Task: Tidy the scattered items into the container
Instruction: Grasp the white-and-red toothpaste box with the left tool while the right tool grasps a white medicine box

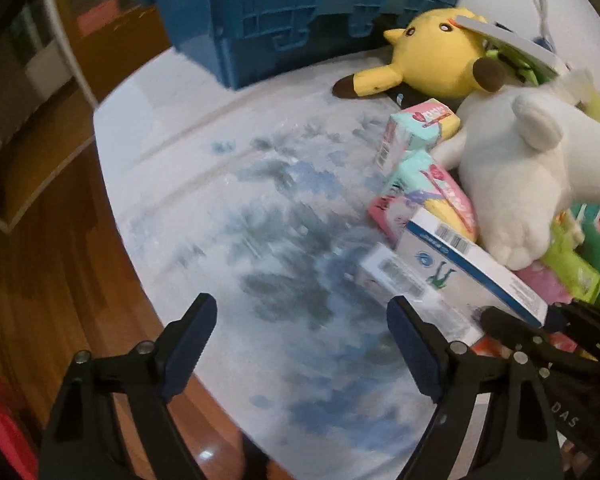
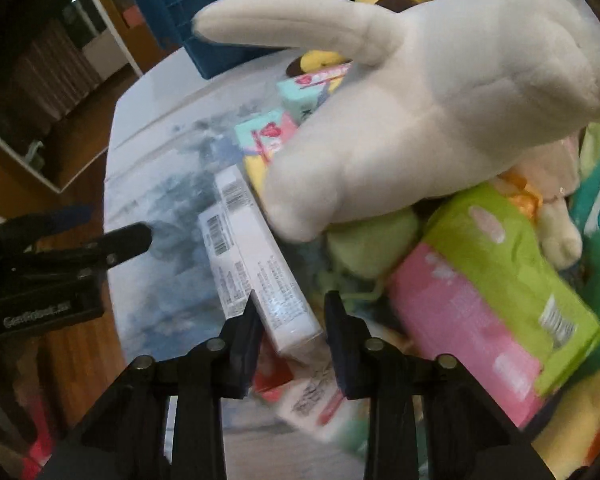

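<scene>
In the left wrist view the left gripper [image 1: 300,336] sits at the bottom of the frame with its jaws spread wide and nothing between them, over a bare stretch of the white, grey-mottled table [image 1: 228,184]. The blue crate [image 1: 300,12] stands at the top centre, at the table's far side. Down the right side of that frame lies the clutter: a yellow plush [image 1: 436,56] near the crate, mint and pink cartons [image 1: 416,128], a white plush [image 1: 540,176], and a white box with a blue edge [image 1: 472,264]. In the right wrist view the right gripper [image 2: 290,320] at lower centre has its jaws set on either side of the near end of that white box [image 2: 268,264]; whether they press it is unclear. A green and pink packet [image 2: 500,280] lies to the right.
</scene>
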### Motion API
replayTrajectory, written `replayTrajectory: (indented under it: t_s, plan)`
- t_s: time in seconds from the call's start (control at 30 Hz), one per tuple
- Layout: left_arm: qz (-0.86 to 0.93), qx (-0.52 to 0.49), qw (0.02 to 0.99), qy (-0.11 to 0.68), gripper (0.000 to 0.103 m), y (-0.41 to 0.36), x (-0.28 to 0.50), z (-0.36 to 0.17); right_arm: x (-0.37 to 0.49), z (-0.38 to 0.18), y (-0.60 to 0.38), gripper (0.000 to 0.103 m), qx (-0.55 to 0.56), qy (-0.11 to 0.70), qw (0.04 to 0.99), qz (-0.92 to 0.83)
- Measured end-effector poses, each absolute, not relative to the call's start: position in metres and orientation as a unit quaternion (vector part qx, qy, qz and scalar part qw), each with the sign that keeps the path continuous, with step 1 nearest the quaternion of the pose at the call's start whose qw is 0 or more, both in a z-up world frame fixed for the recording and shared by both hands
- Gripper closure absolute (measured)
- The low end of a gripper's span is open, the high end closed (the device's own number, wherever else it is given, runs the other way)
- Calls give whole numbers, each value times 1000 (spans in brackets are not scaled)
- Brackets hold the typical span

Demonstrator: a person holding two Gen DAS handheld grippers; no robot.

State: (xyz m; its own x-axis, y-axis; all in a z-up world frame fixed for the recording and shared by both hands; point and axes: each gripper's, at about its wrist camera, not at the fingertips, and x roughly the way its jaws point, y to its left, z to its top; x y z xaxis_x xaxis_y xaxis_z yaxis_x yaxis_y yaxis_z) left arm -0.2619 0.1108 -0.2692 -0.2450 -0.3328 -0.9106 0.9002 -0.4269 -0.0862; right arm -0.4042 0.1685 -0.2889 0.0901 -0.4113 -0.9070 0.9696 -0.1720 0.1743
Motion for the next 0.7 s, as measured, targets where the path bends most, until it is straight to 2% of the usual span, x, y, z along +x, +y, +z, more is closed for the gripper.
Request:
replayTrajectory:
  t_s: [0.2,0.37,0.47,0.67,0.7]
  plan:
    - [-691,426,462,358,16,147,-287,-279,-421,-283,185,73,437,329,614,-569]
    - [-686,414,476,363,17,160,-301,-282,-432,-286,202,73,437,307,622,-572]
    - [-687,409,479,363,23,169,-309,-280,-437,-288,215,72,438,298,619,-580]
    - [-687,409,474,368,23,184,-333,-282,-455,-282,234,69,436,293,617,-586]
    - [-686,413,472,369,26,186,-334,-286,-461,-282,236,69,438,288,618,-586]
